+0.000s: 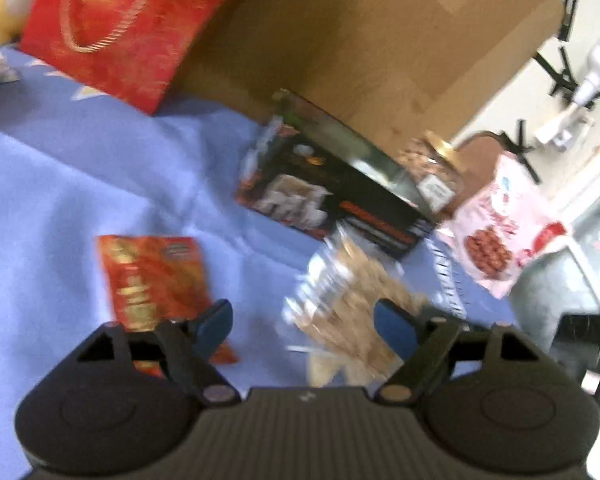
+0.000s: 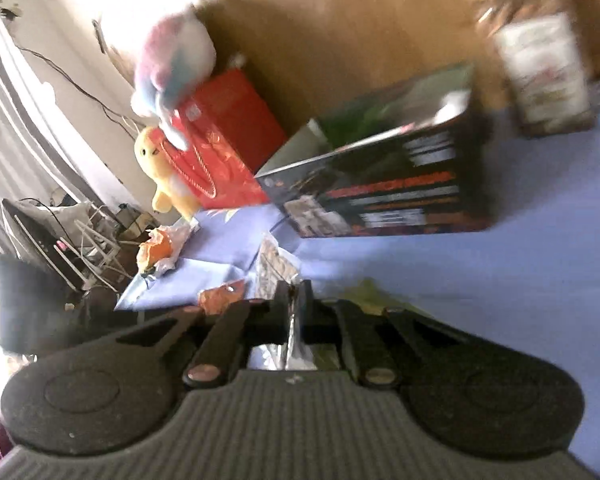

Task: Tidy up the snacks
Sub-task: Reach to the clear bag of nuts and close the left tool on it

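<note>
Left gripper: wide open, empty; clear cracker bag dead ahead between fingertips, long axis running away. Right gripper: pinching silvery wrapper

Left gripper jaws spread wide; right gripper jaws pinched together.

**Snacks spread across blue-covered surface**

A blue cloth covers the surface. On it lie an orange snack packet at 8 o'clock, a clear cracker bag at 5, a black box at centre, a pink pouch at 3, and a red gift bag at 11.
</note>
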Available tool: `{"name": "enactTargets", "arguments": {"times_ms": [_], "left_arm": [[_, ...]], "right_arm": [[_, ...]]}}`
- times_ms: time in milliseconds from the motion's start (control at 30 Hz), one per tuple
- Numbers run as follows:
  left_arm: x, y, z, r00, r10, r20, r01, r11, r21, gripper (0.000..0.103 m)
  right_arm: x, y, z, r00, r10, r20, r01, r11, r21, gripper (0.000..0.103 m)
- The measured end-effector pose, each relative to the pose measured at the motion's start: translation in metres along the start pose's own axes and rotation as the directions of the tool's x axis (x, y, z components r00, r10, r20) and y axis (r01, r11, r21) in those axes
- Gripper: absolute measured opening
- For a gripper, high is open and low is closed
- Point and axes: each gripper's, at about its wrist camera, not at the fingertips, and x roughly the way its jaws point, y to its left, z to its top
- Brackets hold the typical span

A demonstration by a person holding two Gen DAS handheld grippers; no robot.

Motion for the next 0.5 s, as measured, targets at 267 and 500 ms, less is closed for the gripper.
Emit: {"name": "enactTargets", "arguments": {"times_ms": [267,500], "left_arm": [[0.064,-0.067,0.000,0.991,-0.049,-0.124,0.072,0.978,0.193,0.080],[0.063,-0.079,-0.017,0.985,-0.014,-0.174,0.057,0.968,0.243,0.080]], "right_arm": [[-0.039,-0.050,-0.029,0.980,-0.192,0.058,0.186,0.977,0.104,0.009],[-0.044,-0.060,-0.037,0.991,-0.131,0.023,0.127,0.981,0.148,0.029]]}}
